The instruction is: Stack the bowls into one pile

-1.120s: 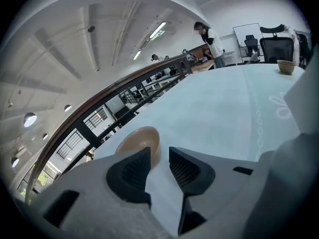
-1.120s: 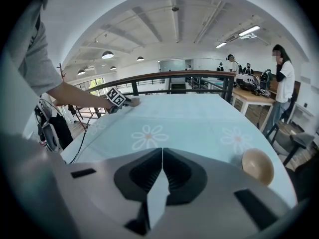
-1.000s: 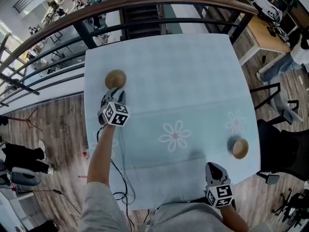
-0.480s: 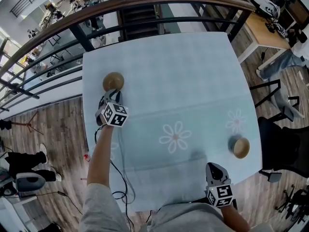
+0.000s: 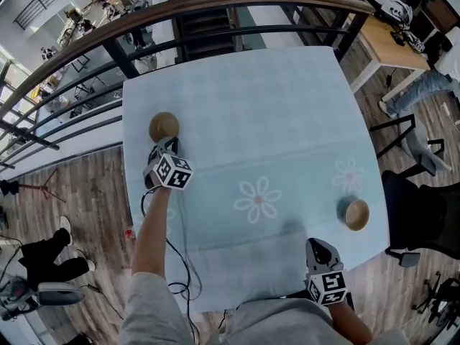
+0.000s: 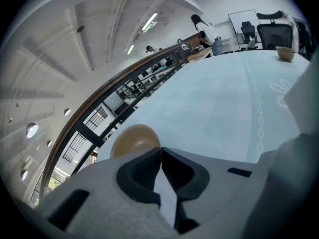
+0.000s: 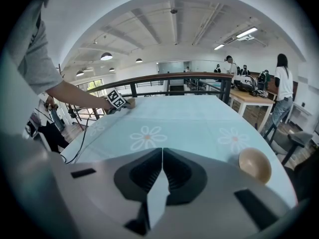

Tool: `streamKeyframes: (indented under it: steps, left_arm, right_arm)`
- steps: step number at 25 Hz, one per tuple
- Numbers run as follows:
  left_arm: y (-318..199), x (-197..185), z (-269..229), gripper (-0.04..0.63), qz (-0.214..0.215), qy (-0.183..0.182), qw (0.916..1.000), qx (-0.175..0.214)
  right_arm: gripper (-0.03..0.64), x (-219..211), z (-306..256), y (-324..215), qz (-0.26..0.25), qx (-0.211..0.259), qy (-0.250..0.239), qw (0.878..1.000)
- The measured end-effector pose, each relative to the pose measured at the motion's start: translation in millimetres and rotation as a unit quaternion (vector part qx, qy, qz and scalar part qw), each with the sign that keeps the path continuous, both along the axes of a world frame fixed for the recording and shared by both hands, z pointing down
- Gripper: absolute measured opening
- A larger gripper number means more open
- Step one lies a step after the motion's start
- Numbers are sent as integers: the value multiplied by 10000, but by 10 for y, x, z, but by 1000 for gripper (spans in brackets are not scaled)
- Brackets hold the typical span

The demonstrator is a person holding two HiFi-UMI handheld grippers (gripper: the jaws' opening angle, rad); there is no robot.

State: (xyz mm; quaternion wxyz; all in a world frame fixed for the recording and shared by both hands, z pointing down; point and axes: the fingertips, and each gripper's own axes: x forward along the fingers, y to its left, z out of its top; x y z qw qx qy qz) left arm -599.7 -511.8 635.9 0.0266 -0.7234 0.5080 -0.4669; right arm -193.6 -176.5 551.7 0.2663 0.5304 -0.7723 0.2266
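Note:
Two tan bowls stand far apart on the pale blue tablecloth (image 5: 273, 106). One bowl (image 5: 164, 126) (image 6: 134, 139) lies mouth down near the table's left edge. My left gripper (image 5: 167, 148) (image 6: 160, 151) is shut and empty, its tips just short of that bowl. The other bowl (image 5: 356, 214) (image 7: 254, 165) sits upright near the right edge. My right gripper (image 5: 318, 254) (image 7: 162, 152) hangs over the table's near edge, shut with nothing in it, left of and nearer than that bowl.
A dark curved railing (image 5: 215, 6) runs along the table's far side. A black chair (image 5: 420, 218) stands off the right edge, and a wooden table (image 5: 392, 38) is at the back right. A black cable (image 5: 180, 257) trails from my left arm. Daisy prints (image 5: 257, 200) mark the cloth.
The left gripper has crept slightly closer to the overturned bowl. The right gripper and both bowls have stayed where they were.

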Motion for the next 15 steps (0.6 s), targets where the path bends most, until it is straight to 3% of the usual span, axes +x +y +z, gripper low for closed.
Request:
streamKeyframes:
  steps: [15]
  left_arm:
    - [636,408,-186,25,-141,237,9996,-94]
  right_arm:
    - [28,183,-188,202,-174,398,-204,9988]
